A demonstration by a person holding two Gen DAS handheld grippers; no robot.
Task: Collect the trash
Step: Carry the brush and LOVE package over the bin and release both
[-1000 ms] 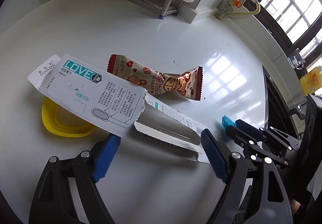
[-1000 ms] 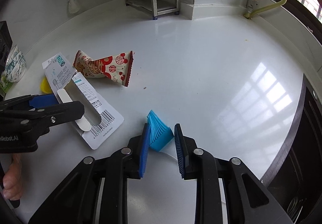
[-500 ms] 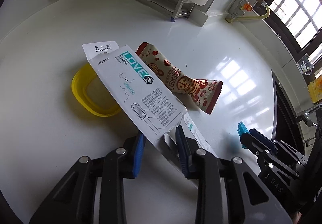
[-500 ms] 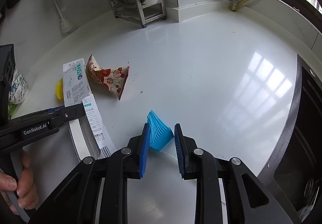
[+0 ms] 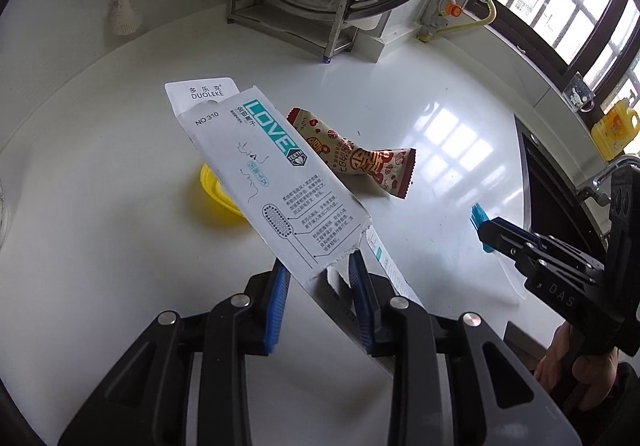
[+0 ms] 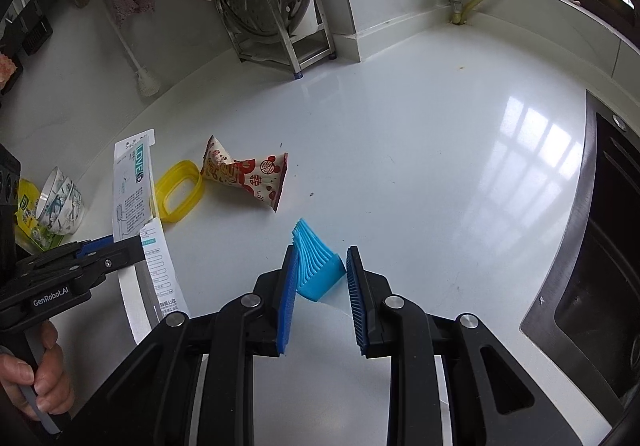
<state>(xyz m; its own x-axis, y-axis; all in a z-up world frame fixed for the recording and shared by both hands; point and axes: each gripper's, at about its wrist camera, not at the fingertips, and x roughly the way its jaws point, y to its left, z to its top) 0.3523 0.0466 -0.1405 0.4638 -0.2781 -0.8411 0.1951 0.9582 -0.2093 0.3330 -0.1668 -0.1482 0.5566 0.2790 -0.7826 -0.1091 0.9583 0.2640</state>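
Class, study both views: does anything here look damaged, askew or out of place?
Yes. The toothbrush package in the left gripper is torn open, its edge ragged. A crumpled red snack wrapper and a yellow plastic ring lie loose on the white counter.

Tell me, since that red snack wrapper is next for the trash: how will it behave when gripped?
The red snack wrapper looks empty and twisted, so probably very light and crushable. Its glossy film may slip between pads. It lies crumpled, partly raised off the counter, offering an edge.

Wrapper [image 5: 362, 159] right of lid [image 6: 178, 197] — on counter [image 6: 400, 149].
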